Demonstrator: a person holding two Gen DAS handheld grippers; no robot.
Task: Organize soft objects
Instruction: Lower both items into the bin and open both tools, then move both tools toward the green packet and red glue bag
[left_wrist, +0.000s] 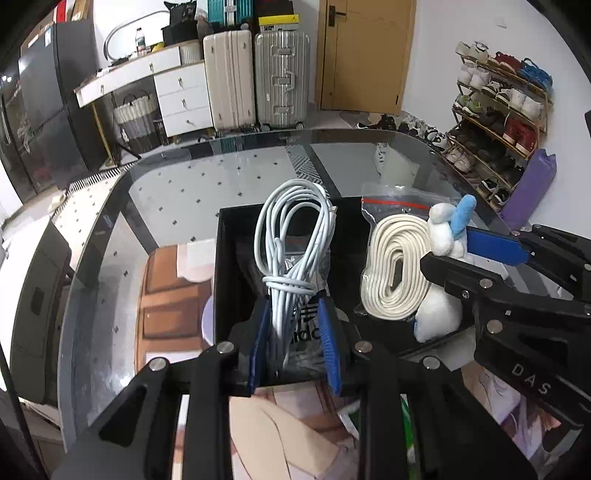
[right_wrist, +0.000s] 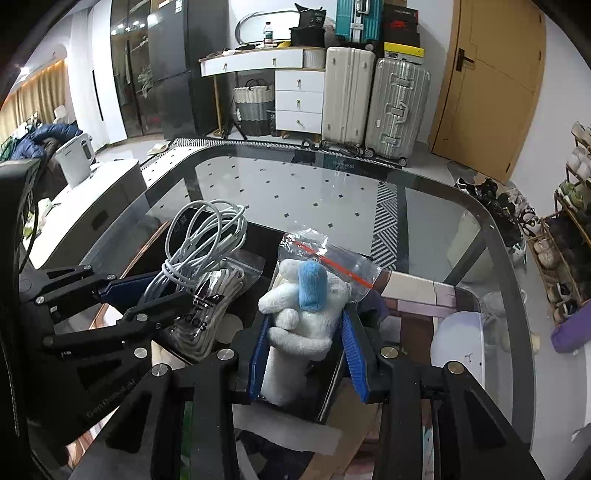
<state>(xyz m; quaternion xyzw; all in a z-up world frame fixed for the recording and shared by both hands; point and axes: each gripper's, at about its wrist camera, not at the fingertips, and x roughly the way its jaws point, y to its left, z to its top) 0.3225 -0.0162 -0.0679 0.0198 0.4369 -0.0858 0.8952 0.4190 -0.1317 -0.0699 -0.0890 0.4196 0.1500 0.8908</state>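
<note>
In the left wrist view my left gripper (left_wrist: 291, 314) is shut on the knotted lower part of a coiled white cable bundle (left_wrist: 295, 229), which stands up over the left half of a black open box (left_wrist: 218, 266). A clear zip bag of cream rope (left_wrist: 391, 266) leans in the box's right half. My right gripper (right_wrist: 304, 350) is shut on a white plush toy with a blue ear (right_wrist: 310, 317), held upright over the box's near right corner. A bagged set of laces with a logo (right_wrist: 207, 310) lies in the box under the cable (right_wrist: 207, 236). Each gripper shows in the other's view: left gripper (right_wrist: 173, 286), right gripper (left_wrist: 447, 249).
The box sits on a glass table (left_wrist: 166, 192) with a dark curved rim, and the floor shows through it. Two suitcases (left_wrist: 255, 77), white drawers (left_wrist: 181, 96) and a shoe rack (left_wrist: 498, 122) stand well beyond the table. A wooden door (right_wrist: 491, 85) is at the back.
</note>
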